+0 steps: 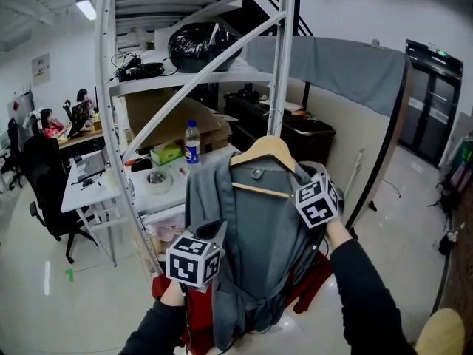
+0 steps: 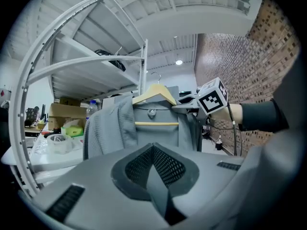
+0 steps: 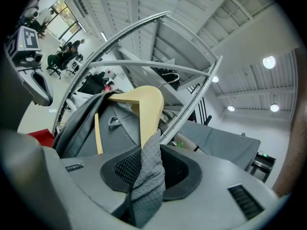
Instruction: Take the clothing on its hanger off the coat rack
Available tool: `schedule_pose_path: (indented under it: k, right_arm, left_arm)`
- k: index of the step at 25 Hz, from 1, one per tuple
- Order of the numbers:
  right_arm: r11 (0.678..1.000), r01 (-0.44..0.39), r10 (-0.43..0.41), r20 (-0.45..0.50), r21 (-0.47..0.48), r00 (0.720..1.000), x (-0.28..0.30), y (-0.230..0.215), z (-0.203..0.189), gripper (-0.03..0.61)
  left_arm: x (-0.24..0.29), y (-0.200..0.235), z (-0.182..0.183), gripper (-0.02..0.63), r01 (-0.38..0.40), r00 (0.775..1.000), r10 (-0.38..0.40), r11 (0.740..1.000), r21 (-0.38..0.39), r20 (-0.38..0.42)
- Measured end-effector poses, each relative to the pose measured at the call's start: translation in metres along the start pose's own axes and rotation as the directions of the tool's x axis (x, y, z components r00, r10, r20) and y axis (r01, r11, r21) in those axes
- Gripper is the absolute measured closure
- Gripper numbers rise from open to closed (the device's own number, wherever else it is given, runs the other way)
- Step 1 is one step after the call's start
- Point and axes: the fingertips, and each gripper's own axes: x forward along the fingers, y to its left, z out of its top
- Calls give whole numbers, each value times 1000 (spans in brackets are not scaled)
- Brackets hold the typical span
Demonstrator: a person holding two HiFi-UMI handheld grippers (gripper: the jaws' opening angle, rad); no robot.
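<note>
A grey garment (image 1: 251, 242) hangs on a wooden hanger (image 1: 264, 151) from the white coat rack (image 1: 282, 65). The hanger's wire hook (image 1: 274, 121) rises next to the rack's upright. My right gripper (image 1: 301, 177) is shut on the hanger's right shoulder, with the garment's waffle fabric (image 3: 146, 171) pinched between its pads against the wood (image 3: 147, 111). My left gripper (image 1: 198, 251) hovers low in front of the garment's left side, apart from it. Its jaws are shut with nothing in them. The left gripper view shows the hanger (image 2: 154, 94) and the right gripper (image 2: 188, 107) ahead.
A white table (image 1: 92, 191) behind the rack carries a water bottle (image 1: 192, 142), a tape roll (image 1: 156, 180) and cardboard boxes (image 1: 159, 117). A black bag (image 1: 198, 44) lies on the rack's shelf. Red cloth (image 1: 314, 283) lies below the garment. An office chair (image 1: 50, 191) stands at the left, a grey partition (image 1: 347, 69) at the right.
</note>
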Motion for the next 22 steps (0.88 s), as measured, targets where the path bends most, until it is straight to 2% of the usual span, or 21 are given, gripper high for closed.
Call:
schedule_pose_path:
  k: [9, 15, 22]
  right_arm:
    - [999, -27, 29, -49, 42, 998, 35, 48, -66, 488]
    - [991, -99, 110, -125, 93, 986, 62, 89, -123, 489]
    - [966, -187, 221, -189, 180, 957, 73, 151, -187, 500]
  left_arm:
    - [34, 22, -46, 621, 24, 996, -27, 999, -40, -85]
    - [57, 32, -75, 621, 39, 989, -48, 997, -62, -137]
    - [77, 38, -119, 621, 47, 976, -67, 994, -101, -206]
